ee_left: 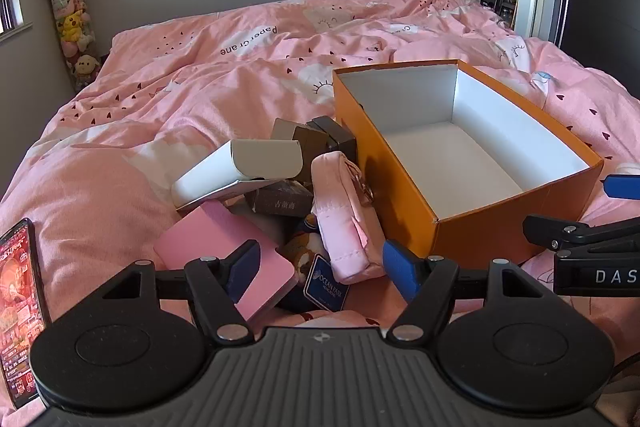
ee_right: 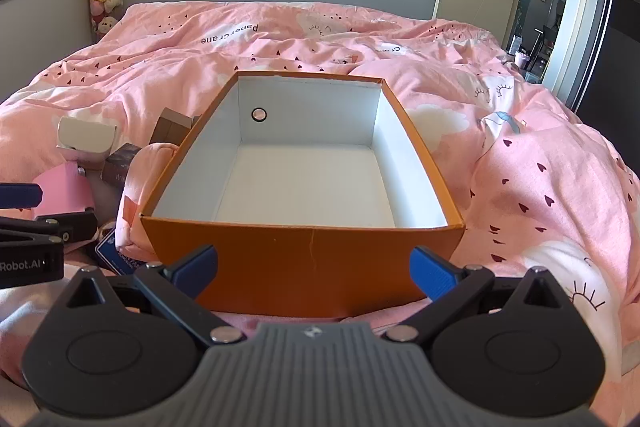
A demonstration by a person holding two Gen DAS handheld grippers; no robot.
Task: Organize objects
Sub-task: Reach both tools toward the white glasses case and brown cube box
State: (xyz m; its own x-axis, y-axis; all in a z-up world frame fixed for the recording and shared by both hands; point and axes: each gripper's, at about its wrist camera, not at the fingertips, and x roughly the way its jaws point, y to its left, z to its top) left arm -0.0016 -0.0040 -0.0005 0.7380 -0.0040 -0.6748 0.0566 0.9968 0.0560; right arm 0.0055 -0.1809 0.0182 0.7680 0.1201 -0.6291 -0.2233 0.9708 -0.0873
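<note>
Left wrist view: our left gripper (ee_left: 320, 267) hangs released over a heap, pink fabric pouch (ee_left: 346, 223) included, beside the empty orange cardboard box (ee_left: 404, 195) on the pink bed (ee_left: 160, 99).

Right wrist view: our right gripper (ee_right: 314, 273) gapes, empty, facing the box. Nothing is packed yet; next probably grasp the pouch.

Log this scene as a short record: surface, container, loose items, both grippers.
surface: bed with pink duvet
container: orange box, open, nothing inside
loose items: pile left of the box: white case, pink pouch, pink notebook, dark boxes
phone: lit, at the left edge
left gripper: jaws open over the pile
right gripper: jaws open, facing the box's near wall
</note>
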